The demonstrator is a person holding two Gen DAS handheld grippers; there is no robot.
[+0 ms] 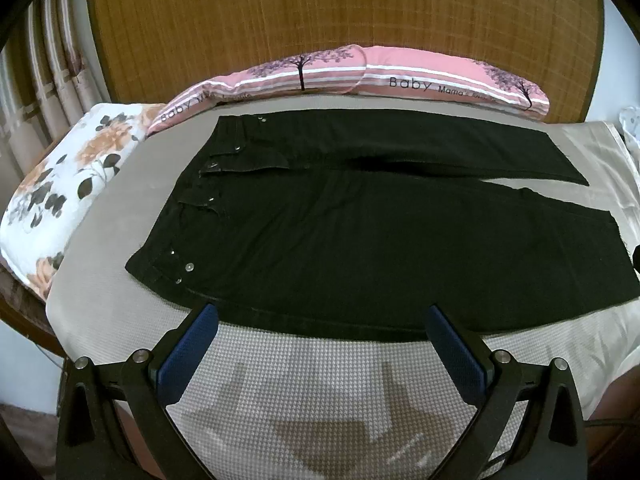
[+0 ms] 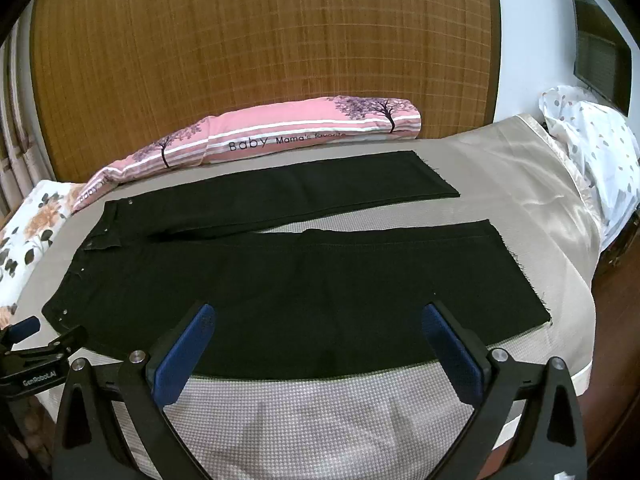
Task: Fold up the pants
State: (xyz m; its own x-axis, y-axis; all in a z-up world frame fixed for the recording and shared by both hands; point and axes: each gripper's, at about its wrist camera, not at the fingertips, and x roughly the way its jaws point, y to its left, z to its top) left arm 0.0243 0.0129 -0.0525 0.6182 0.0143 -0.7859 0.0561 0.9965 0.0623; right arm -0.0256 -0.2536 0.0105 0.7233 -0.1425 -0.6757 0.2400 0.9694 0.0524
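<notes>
Pants (image 1: 360, 240), one black denim pair, lie flat on the grey woven bed cover (image 1: 320, 380), long axis left to right, waistband left, two legs splayed rightward. We hold the left gripper (image 1: 322, 322) and right gripper (image 2: 318, 320) spread wide, empty, at the near edge. One pink bolster (image 1: 360, 74) lies behind.

Your black pants (image 1: 360, 240) lie on grey houndstooth bedding (image 1: 320, 368); there's a pink striped pillow (image 1: 400, 76) with purple trees, a white pillow (image 1: 60, 184) with orange flowers, and blue gripper pads (image 1: 188, 354).
</notes>
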